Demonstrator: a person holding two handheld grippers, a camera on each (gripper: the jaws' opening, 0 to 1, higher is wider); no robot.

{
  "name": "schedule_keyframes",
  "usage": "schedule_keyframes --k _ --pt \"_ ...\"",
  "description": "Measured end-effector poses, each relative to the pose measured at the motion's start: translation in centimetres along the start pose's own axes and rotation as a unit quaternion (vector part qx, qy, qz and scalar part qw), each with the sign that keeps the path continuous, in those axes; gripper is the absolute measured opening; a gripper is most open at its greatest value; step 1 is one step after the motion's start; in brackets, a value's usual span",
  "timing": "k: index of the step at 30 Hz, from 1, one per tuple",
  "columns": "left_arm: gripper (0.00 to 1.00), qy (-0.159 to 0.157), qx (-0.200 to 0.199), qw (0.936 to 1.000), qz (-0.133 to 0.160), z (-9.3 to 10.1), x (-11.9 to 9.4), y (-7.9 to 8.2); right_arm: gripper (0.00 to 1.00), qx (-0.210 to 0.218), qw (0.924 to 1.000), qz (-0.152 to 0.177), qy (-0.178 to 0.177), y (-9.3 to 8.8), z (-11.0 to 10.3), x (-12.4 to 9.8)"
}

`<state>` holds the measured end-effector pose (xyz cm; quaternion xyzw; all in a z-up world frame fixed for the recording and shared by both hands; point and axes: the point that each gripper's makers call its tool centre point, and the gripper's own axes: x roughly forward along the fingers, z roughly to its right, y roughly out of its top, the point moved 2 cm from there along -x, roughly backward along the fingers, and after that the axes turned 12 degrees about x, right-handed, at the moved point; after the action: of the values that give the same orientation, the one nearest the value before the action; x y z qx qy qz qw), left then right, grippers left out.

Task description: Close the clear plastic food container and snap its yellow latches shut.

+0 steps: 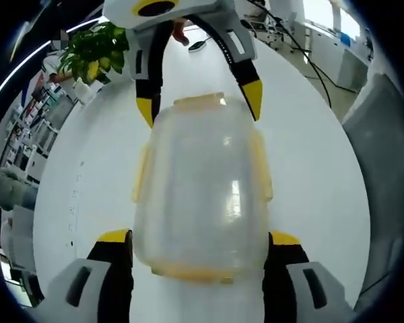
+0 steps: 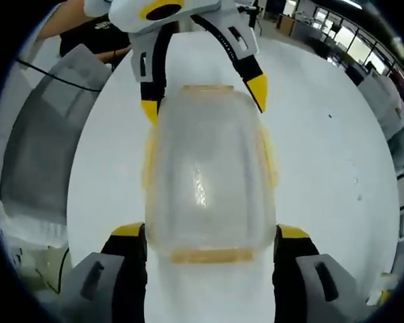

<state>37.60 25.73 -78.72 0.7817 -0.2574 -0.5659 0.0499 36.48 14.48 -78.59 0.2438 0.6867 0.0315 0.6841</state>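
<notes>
Two grippers face each other along the long axis of the clear container, which lies lid-on upon the white table. Your left gripper straddles the near end, jaws spread wide and gripping nothing, the near yellow latch between them. Your right gripper does the same from the opposite end, also spread and empty. Each end latch lies straight ahead of its own gripper; the side latches run alongside, equally near both.
</notes>
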Motion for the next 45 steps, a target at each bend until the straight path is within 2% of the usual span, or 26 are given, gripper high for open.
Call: schedule_keyframes --k 7,12,21,27,30,37,45 --pt "0.75 0.000 -0.002 1.0000 -0.004 0.2 -0.4 -0.5 0.74 -0.005 1.0000 0.000 -0.001 0.5 -0.2 0.2" --pt "0.74 0.007 -0.010 0.9999 -0.007 0.5 -1.0 -1.6 0.73 -0.013 0.9999 0.003 0.001 1.5 -0.4 0.6" --pt "0.72 0.025 -0.031 0.9989 -0.025 1.1 -2.9 -4.6 0.73 -0.032 0.9994 0.011 0.002 4.7 -0.9 1.7" --pt "0.69 0.058 -0.049 0.9966 -0.033 1.2 -4.2 -7.1 0.72 -0.042 0.9989 0.020 -0.008 7.0 -1.0 2.5" --pt "0.68 0.061 -0.056 0.9959 -0.036 1.3 -4.8 -8.1 0.72 -0.043 0.9988 0.022 -0.009 8.0 -1.1 2.8" --pt "0.66 0.081 -0.063 0.9938 -0.043 1.1 -5.5 -10.2 0.72 -0.046 0.9984 0.027 -0.016 9.7 -1.1 3.4" --pt "0.65 0.090 -0.063 0.9932 -0.039 0.3 -5.7 -11.6 0.72 -0.046 0.9983 0.026 -0.025 10.9 -0.6 4.0"
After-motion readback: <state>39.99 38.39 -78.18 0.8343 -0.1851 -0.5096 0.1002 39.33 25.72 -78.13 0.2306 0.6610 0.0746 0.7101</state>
